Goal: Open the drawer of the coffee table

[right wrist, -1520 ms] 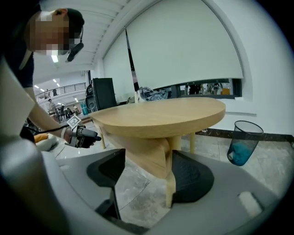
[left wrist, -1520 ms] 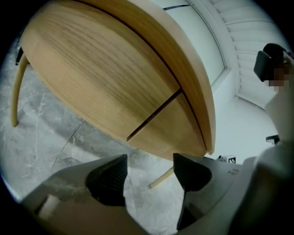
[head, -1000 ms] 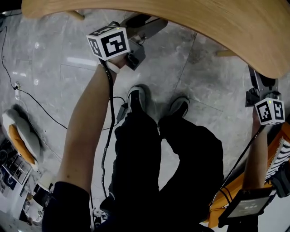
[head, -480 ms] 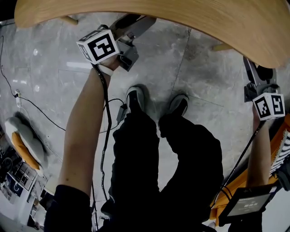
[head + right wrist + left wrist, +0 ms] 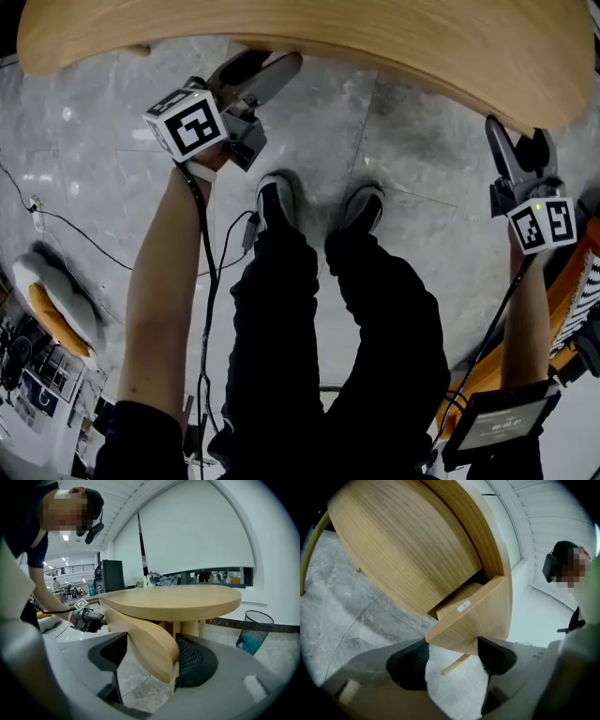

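Note:
The round wooden coffee table (image 5: 178,599) has a curved drawer (image 5: 145,639) that stands pulled out from under its top. In the head view the wooden edge (image 5: 375,42) arcs across the top of the picture. My left gripper (image 5: 255,73) reaches up to that edge on the left. In the left gripper view the drawer's corner (image 5: 473,620), with a small white sticker (image 5: 464,605), sits between the two pads of the left gripper (image 5: 451,651), touching both. My right gripper (image 5: 150,660) holds the drawer front's other end between widely spread jaws. In the head view the right gripper (image 5: 517,150) is at the far right.
The person's legs and shoes (image 5: 272,202) stand on the grey marble floor between the grippers. A black cable (image 5: 84,234) and a white and orange cushion (image 5: 47,300) lie at the left. An orange object (image 5: 572,291) is at the right. A mesh bin (image 5: 255,630) stands beyond the table.
In the head view both grippers have shifted to the left and a little down. The wooden edge at the top has come lower in the picture with them.

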Motion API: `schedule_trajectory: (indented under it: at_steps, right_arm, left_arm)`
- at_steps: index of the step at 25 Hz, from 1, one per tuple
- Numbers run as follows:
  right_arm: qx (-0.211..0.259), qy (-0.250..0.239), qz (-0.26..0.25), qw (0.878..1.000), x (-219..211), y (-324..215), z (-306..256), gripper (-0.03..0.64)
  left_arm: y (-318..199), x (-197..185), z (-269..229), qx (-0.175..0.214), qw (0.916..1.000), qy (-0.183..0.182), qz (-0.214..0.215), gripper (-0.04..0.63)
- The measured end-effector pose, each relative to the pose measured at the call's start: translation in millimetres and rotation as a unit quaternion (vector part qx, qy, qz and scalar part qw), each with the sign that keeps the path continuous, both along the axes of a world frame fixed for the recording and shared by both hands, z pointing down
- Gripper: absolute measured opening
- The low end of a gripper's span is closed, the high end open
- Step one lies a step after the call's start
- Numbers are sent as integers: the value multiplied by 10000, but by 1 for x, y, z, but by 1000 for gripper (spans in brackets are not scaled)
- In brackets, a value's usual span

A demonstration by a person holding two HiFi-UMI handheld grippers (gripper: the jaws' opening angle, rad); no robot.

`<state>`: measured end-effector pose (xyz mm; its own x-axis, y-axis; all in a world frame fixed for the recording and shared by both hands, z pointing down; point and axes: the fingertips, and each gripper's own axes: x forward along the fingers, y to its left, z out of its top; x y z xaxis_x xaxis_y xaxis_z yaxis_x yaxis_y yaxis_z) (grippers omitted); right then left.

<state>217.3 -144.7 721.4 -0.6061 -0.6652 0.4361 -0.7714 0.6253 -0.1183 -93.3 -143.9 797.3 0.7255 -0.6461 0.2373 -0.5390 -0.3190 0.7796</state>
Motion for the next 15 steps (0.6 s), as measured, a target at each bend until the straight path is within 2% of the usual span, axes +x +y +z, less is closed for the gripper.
schedule_trajectory:
  at_steps: [4,10,15]
  right_arm:
    - [-219,-6,79,9997,-3,13,4,334]
    - [-326,318,-118,9989,5,44,7,328]
    - [-452,322,-161,9983,3,44,8,327]
  left_arm:
    - [10,-4,4,-179,9997,-140,82,337]
    - [44,6,4,-409,9988,-225,176,339]
    - [49,5,5,-526,9982,-236,140,339]
